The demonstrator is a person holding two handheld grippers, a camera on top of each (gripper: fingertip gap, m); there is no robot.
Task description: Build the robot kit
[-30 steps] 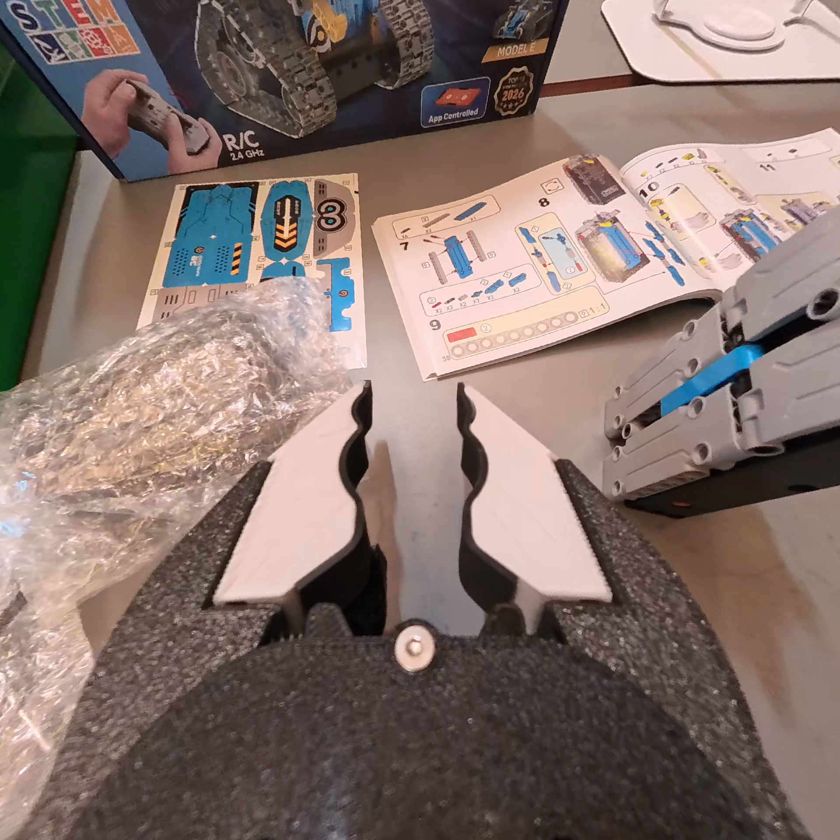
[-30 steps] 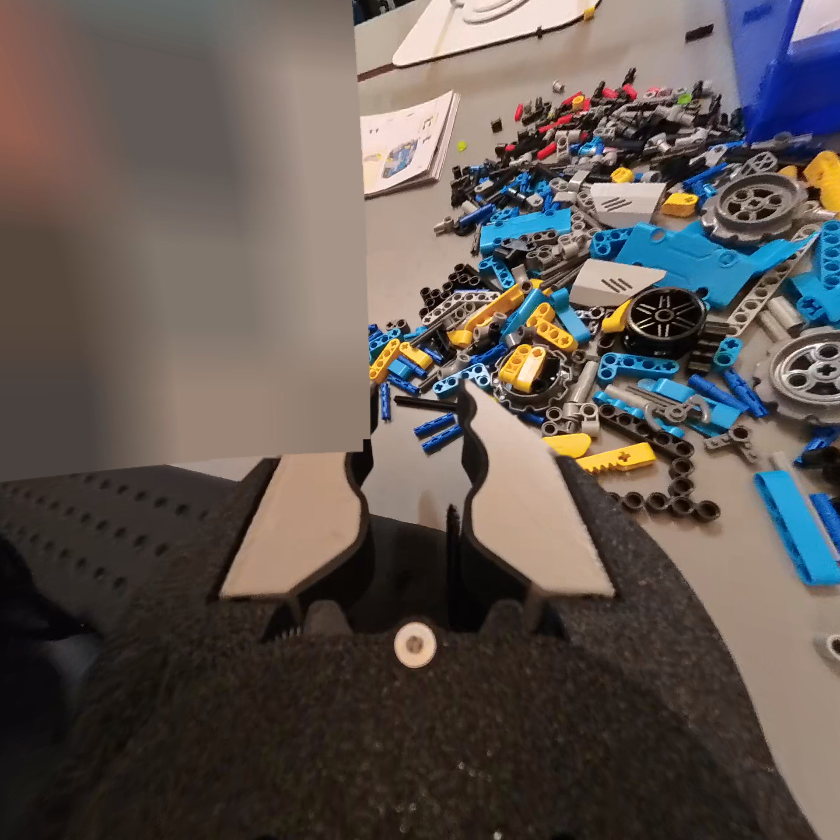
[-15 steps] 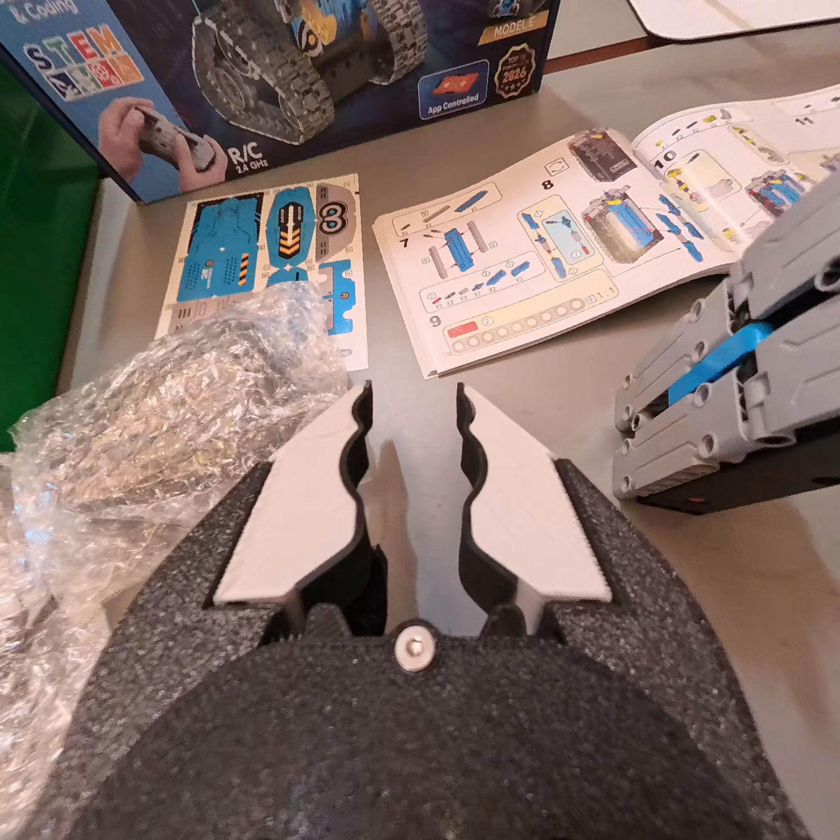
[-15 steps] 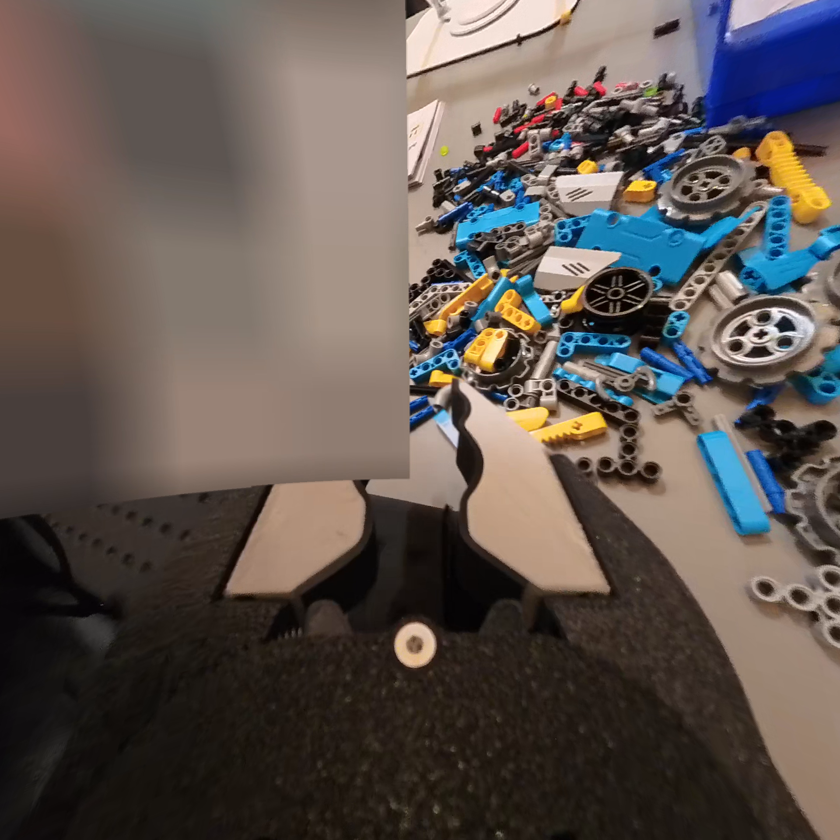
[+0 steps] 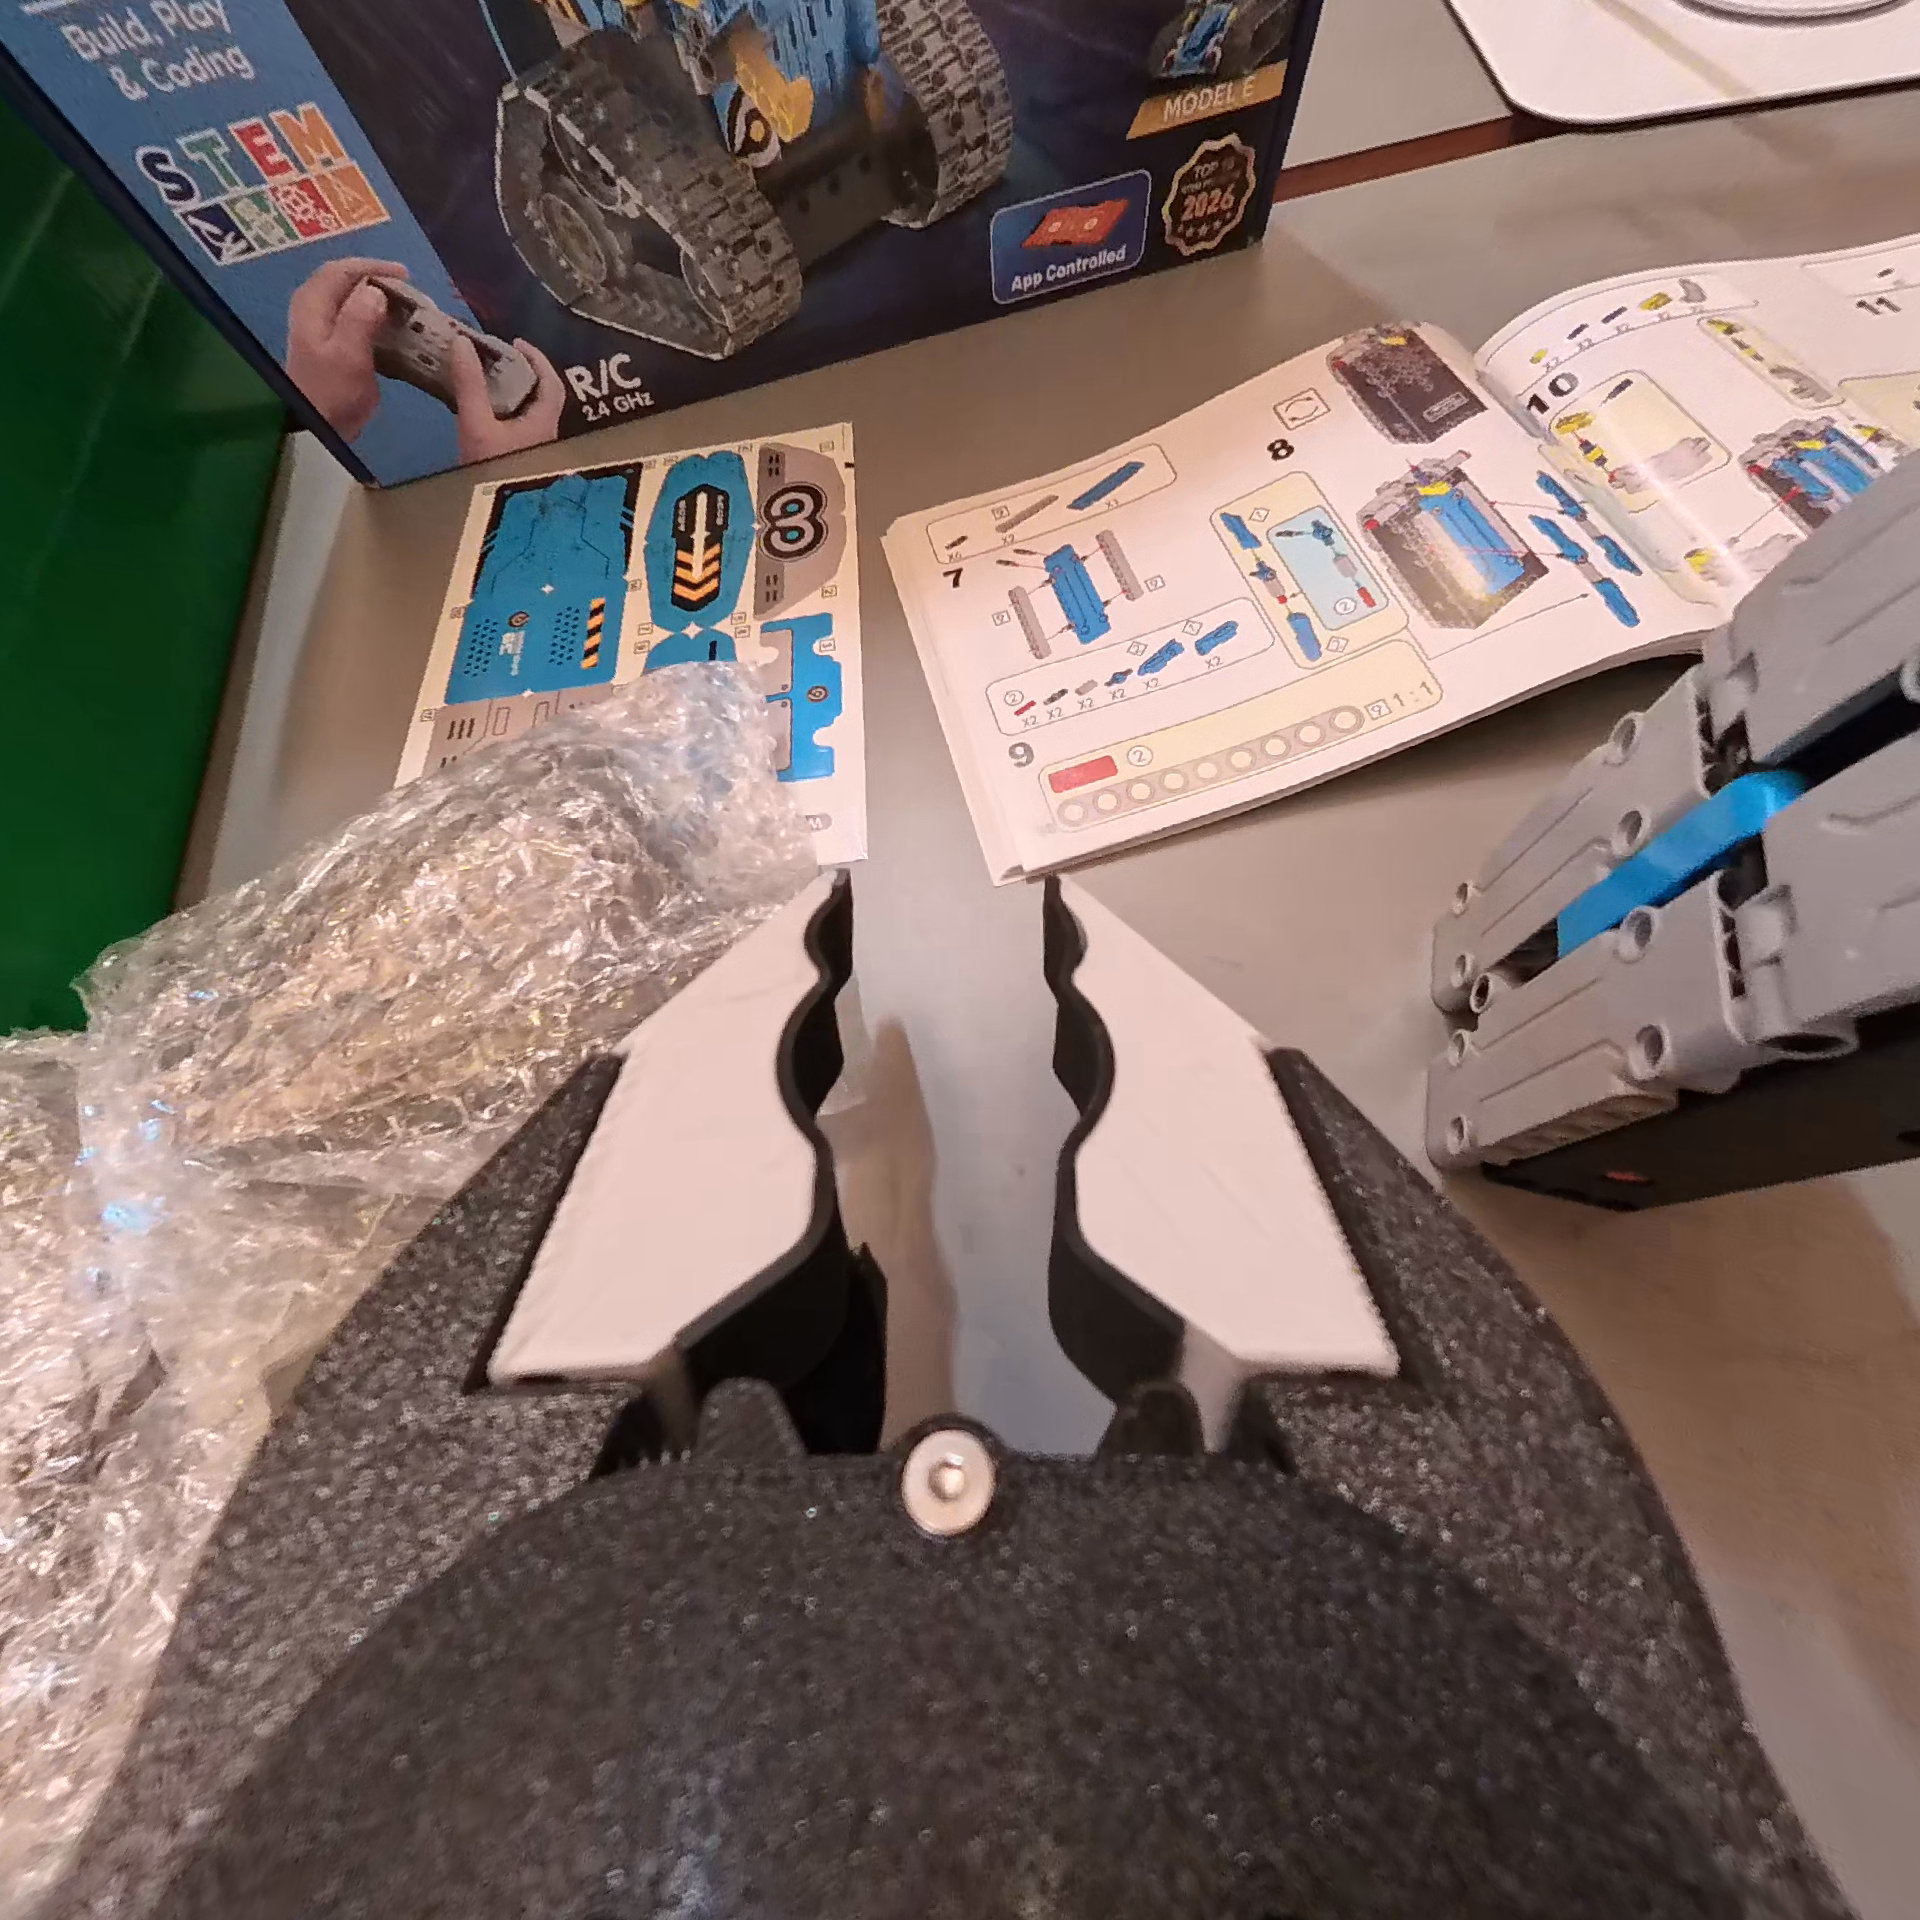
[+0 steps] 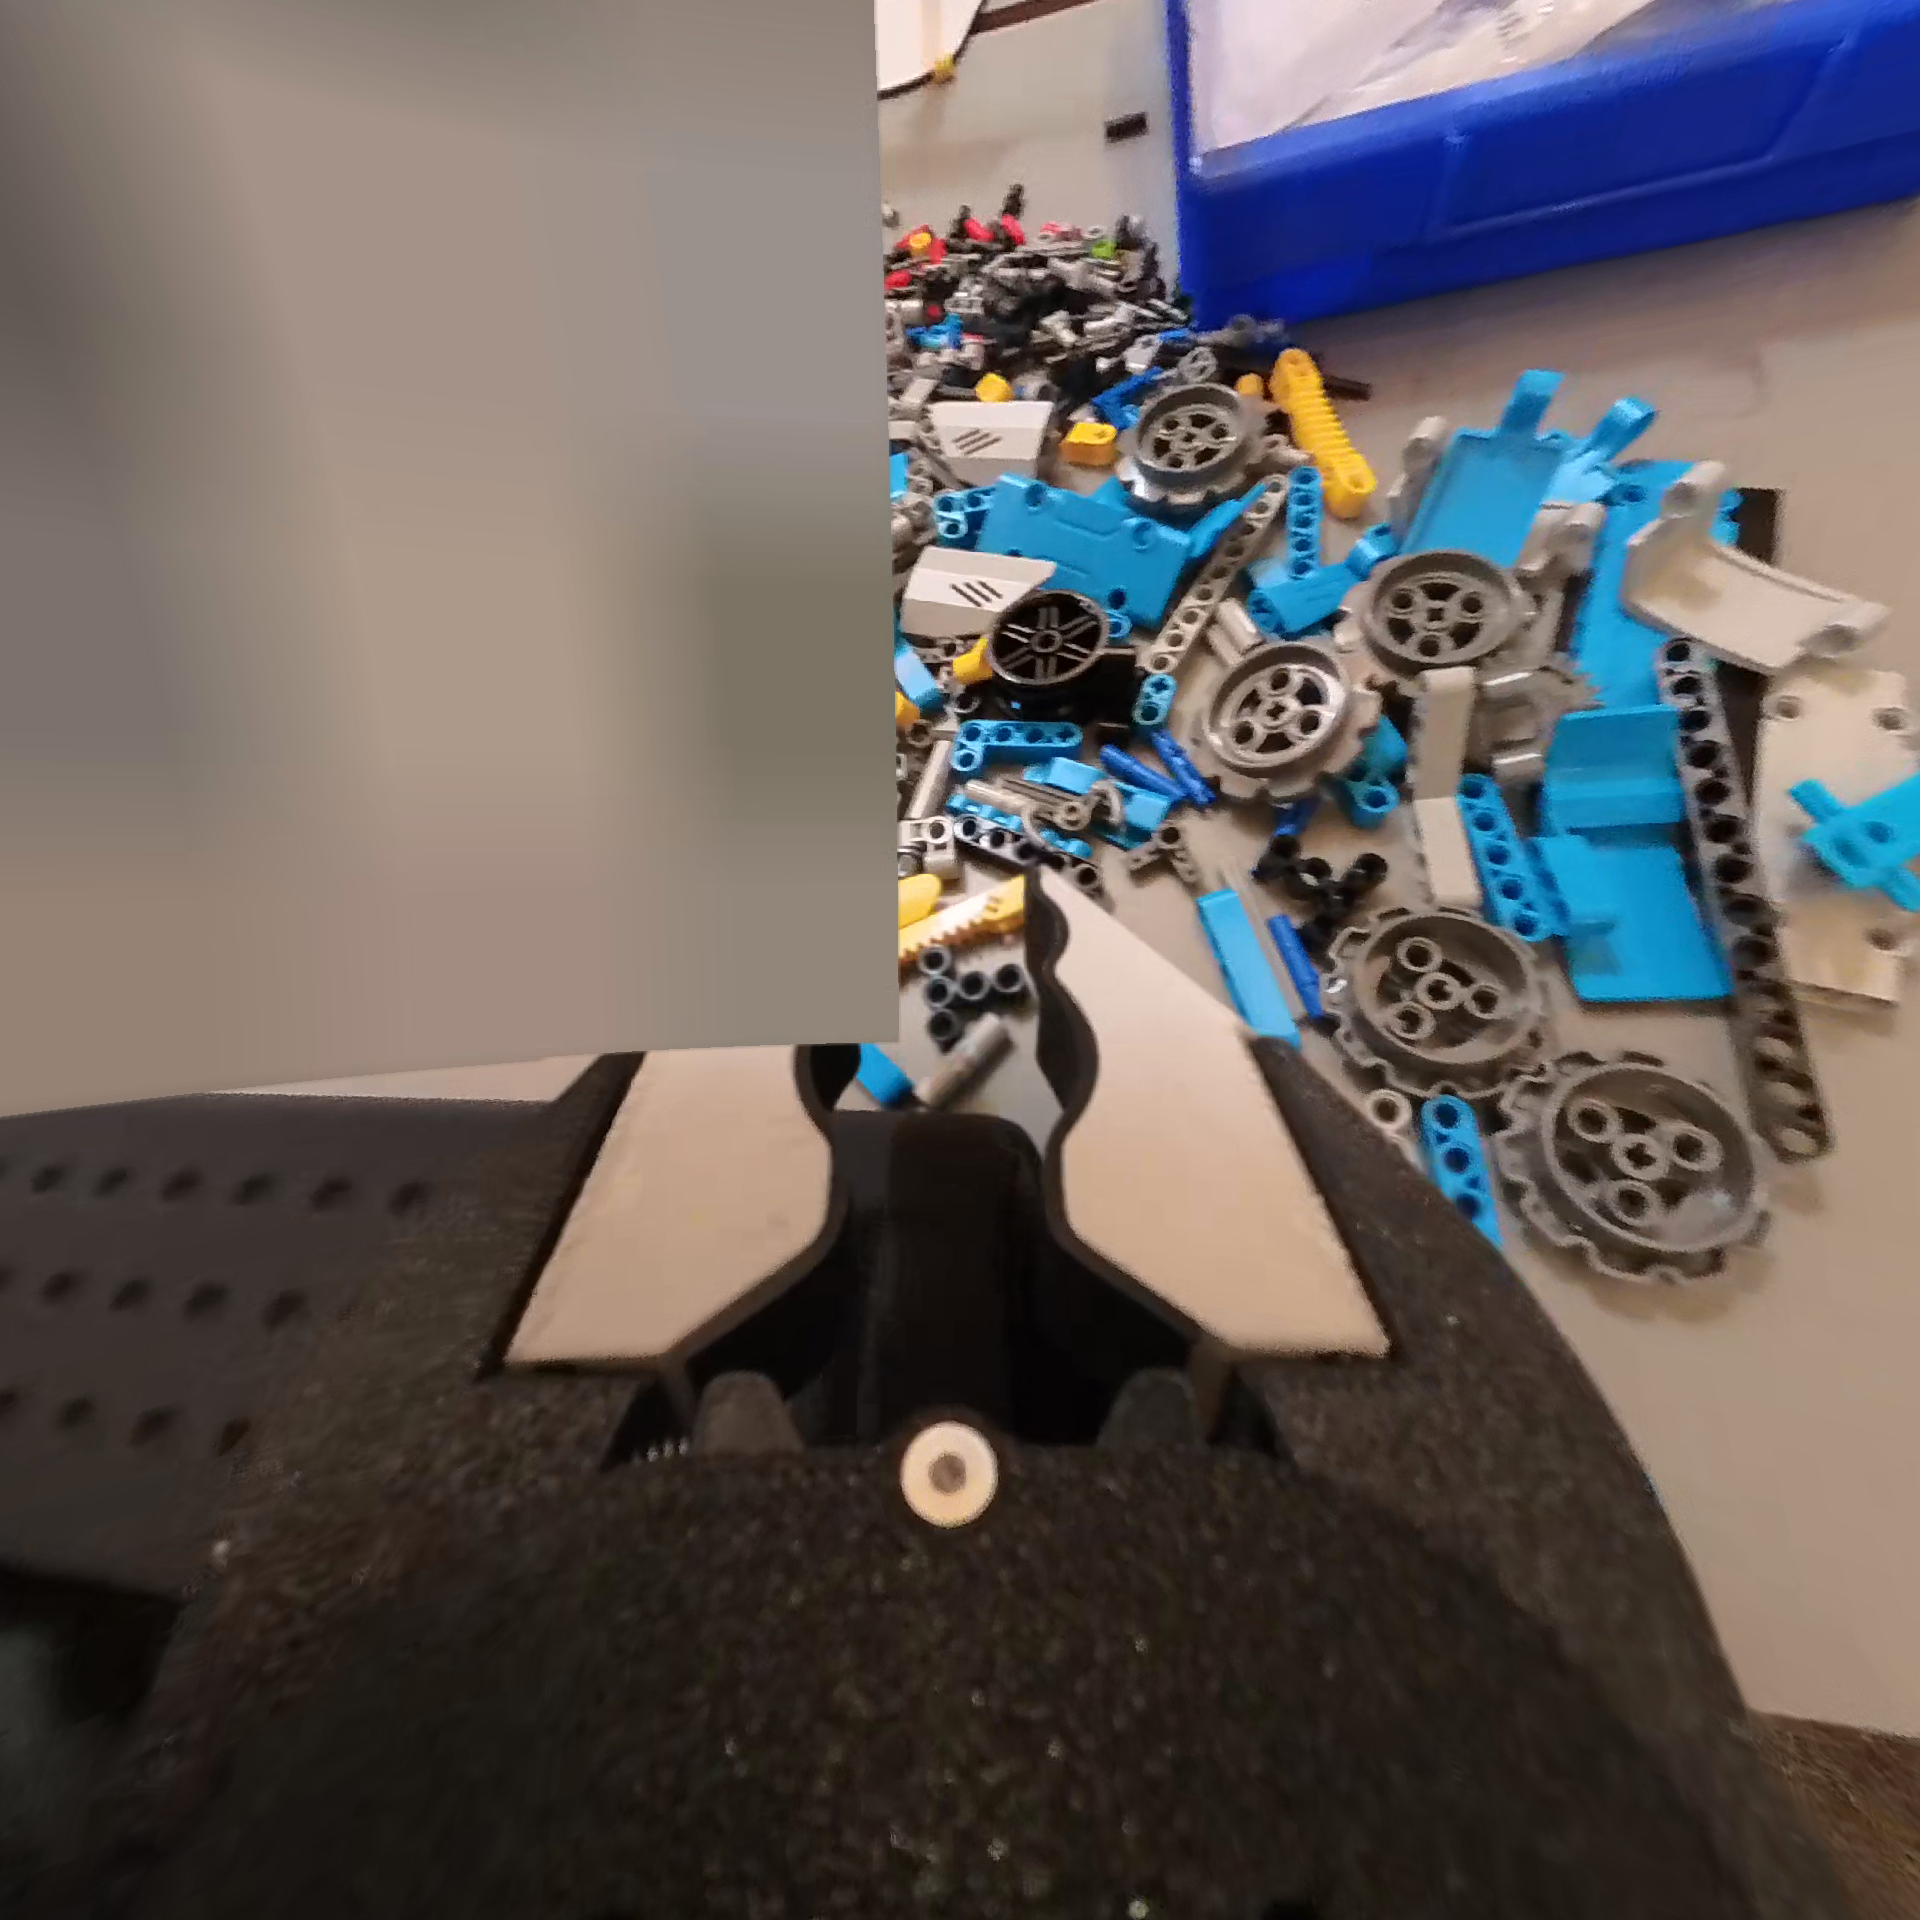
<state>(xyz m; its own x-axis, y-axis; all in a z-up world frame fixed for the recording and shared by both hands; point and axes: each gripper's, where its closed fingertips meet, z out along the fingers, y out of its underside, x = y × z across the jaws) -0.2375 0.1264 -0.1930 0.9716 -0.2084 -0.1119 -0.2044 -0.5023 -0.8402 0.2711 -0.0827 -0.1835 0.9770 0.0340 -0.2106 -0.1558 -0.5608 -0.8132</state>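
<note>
Left tongs [image 5: 945,904] gape empty beside the grey-blue brick assembly [image 5: 1704,935]; right tongs [image 6: 935,935], parted, hover before loose bricks [image 6: 1299,675].

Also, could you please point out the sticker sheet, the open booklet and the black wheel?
sticker sheet [image 5: 582,603]: left wrist view, blue panel.
booklet [image 5: 1164,665]: left wrist view, left page.
black wheel [image 6: 1044,642]: right wrist view, hub.

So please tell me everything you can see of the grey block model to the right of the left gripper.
The grey model is a partly built block of stacked grey plastic beams with round pin holes along their ends. A blue strip runs through the gap between the upper and lower beams. It rests on a black base, which lies on the table. Its right part is cut off by the picture edge. The booklet lies just behind it. The open left gripper is apart from it.
</note>
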